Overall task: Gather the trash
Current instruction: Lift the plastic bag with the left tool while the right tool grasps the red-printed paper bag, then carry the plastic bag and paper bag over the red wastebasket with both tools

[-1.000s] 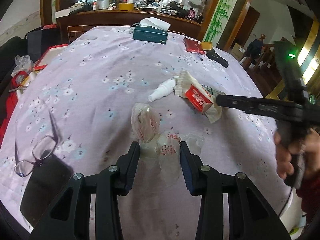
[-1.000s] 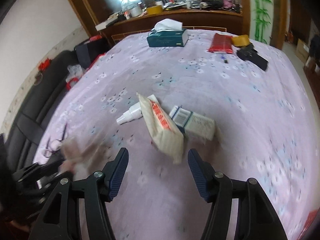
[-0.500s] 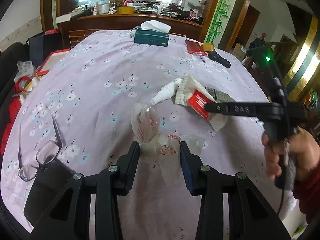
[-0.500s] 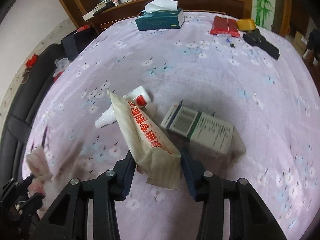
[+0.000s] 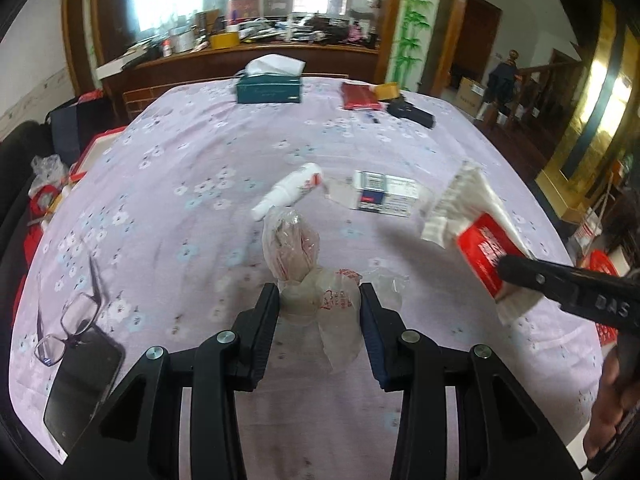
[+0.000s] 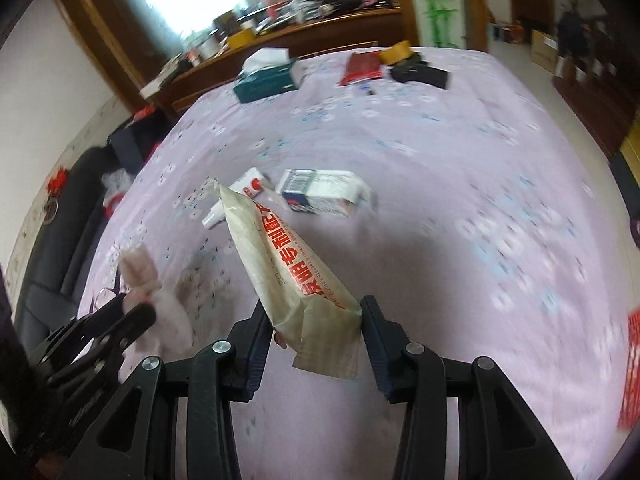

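My left gripper (image 5: 319, 316) is shut on a crumpled clear plastic bag (image 5: 291, 249) with red print, held above the purple flowered tablecloth (image 5: 200, 152). My right gripper (image 6: 316, 322) is shut on a white paper packet with red lettering (image 6: 280, 256), lifted off the table; it also shows at the right of the left wrist view (image 5: 476, 232). A white spray bottle (image 5: 286, 194) and a small medicine box (image 5: 386, 194) lie on the cloth beyond both grippers. The left gripper with its bag shows at the lower left of the right wrist view (image 6: 132, 312).
Eyeglasses (image 5: 68, 328) and a dark phone (image 5: 82, 384) lie at the near left. A teal tissue box (image 5: 268, 86), a red packet (image 5: 358, 96) and a black object (image 5: 412, 112) sit at the far end. A red basket (image 5: 598, 264) stands beyond the right edge.
My right gripper closed on the paper packet and lifted it up and to the right, uncovering the medicine box. My left gripper still holds the plastic bag.
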